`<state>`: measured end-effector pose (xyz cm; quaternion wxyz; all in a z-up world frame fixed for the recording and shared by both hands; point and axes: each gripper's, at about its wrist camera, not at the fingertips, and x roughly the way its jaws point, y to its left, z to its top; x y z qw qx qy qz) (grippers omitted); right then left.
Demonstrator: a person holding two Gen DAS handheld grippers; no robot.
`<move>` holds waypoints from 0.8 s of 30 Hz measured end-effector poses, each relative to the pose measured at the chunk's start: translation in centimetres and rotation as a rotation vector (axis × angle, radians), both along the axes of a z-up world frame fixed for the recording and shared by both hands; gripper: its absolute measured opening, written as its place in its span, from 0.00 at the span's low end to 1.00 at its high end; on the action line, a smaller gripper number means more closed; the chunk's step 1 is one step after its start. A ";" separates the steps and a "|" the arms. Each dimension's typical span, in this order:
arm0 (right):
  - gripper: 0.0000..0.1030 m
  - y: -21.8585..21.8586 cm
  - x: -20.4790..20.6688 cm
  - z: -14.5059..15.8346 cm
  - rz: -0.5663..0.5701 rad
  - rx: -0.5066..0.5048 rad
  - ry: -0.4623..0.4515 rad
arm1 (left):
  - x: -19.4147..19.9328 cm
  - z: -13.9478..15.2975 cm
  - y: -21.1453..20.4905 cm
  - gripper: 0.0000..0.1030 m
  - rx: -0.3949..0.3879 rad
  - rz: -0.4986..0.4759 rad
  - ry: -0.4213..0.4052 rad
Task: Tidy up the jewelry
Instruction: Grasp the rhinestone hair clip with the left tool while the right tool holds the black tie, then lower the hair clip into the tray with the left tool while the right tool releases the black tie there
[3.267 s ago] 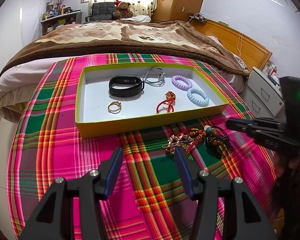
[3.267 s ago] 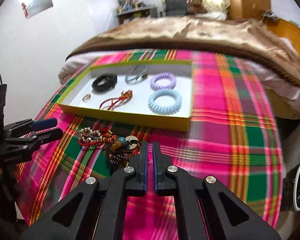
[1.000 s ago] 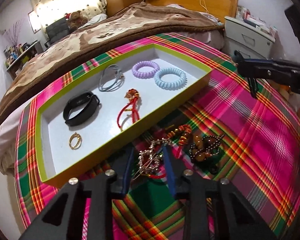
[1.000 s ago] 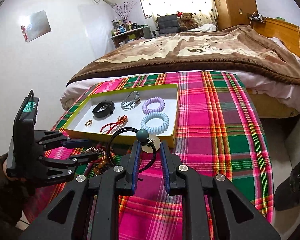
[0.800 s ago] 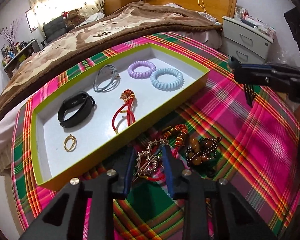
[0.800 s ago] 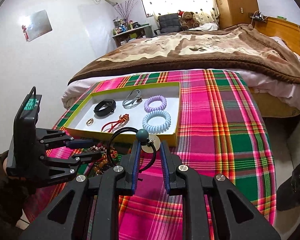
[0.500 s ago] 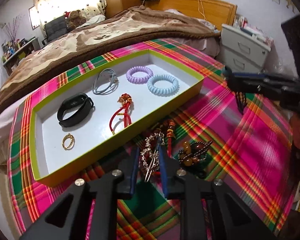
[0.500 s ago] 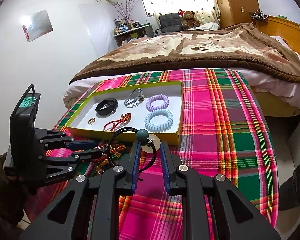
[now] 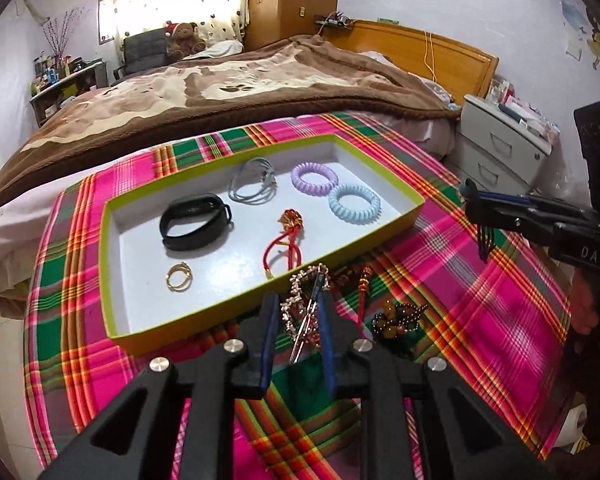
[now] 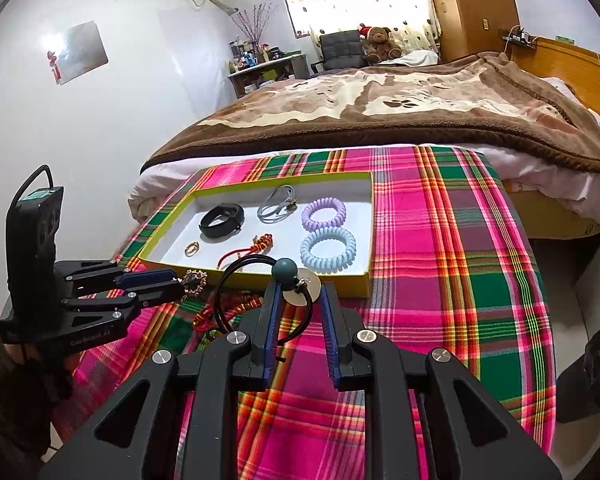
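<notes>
A lime-edged white tray (image 9: 116,264) (image 10: 364,278) holds a black band (image 9: 194,220), a grey cord loop (image 9: 252,186), purple (image 9: 314,174) and blue (image 9: 354,204) coil ties, a red knot bracelet (image 9: 286,242) and a gold ring (image 9: 178,276). My left gripper (image 9: 296,308) is shut on a beaded gold hair clip (image 9: 300,312), lifted just before the tray's near wall; it also shows in the right wrist view (image 10: 180,280). My right gripper (image 10: 298,292) is shut on a black cord necklace (image 10: 236,280) with a teal bead (image 10: 285,269) and silver disc, held above the cloth.
A red-orange bracelet (image 9: 362,280) and a brown bead bracelet (image 9: 396,316) lie on the plaid cloth (image 9: 480,300) right of the left gripper. A bed with a brown blanket (image 9: 240,88) lies behind. A white nightstand (image 9: 500,148) stands at the right.
My left gripper has closed on the beaded hair clip and lifted it off the cloth. My right gripper holds the black cord necklace steady, drifting slightly toward the tray.
</notes>
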<state>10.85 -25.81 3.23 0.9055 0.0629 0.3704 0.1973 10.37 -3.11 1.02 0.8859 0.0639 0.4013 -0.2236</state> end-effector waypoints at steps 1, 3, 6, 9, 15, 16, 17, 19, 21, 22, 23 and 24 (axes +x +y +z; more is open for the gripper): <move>0.20 0.2 0.0 0.1 -0.003 -0.004 -0.004 | 0.0 0.2 0.2 0.20 0.002 0.007 -0.005; 0.20 0.5 0.2 0.3 -0.003 -0.005 -0.004 | 0.1 0.5 0.6 0.20 0.001 0.015 -0.010; 0.20 1.0 0.6 0.6 -0.002 -0.010 -0.005 | 0.6 1.0 1.5 0.20 -0.005 0.040 -0.019; 0.20 1.6 1.7 0.9 -0.012 -0.029 -0.003 | 1.1 1.6 2.4 0.20 -0.008 0.064 -0.031; 0.20 2.9 4.9 0.6 -0.024 -0.058 0.012 | 3.2 1.6 3.5 0.20 -0.024 0.105 -0.025; 0.20 3.1 5.8 0.4 -0.027 -0.064 0.018 | 3.6 1.5 3.6 0.20 -0.030 0.109 -0.022; 0.20 3.2 6.2 0.3 -0.027 -0.066 0.021 | 4.0 1.4 3.6 0.20 -0.033 0.114 -0.018; 0.20 3.6 7.6 -0.1 -0.030 -0.080 0.033 | 4.7 1.1 3.4 0.20 -0.036 0.110 -0.011; 0.20 3.9 9.1 -0.6 -0.027 -0.097 0.050 | 5.5 0.6 3.0 0.20 -0.037 0.107 -0.001; 0.20 4.0 9.7 -0.9 -0.028 -0.105 0.058 | 5.8 0.3 2.9 0.20 -0.040 0.107 0.008; 0.20 4.2 10.4 -1.2 -0.030 -0.117 0.066 | 6.1 0.1 2.8 0.20 -0.043 0.109 0.013; 0.20 4.4 10.8 -1.4 -0.029 -0.124 0.071 | 6.3 -0.1 2.6 0.20 -0.044 0.107 0.017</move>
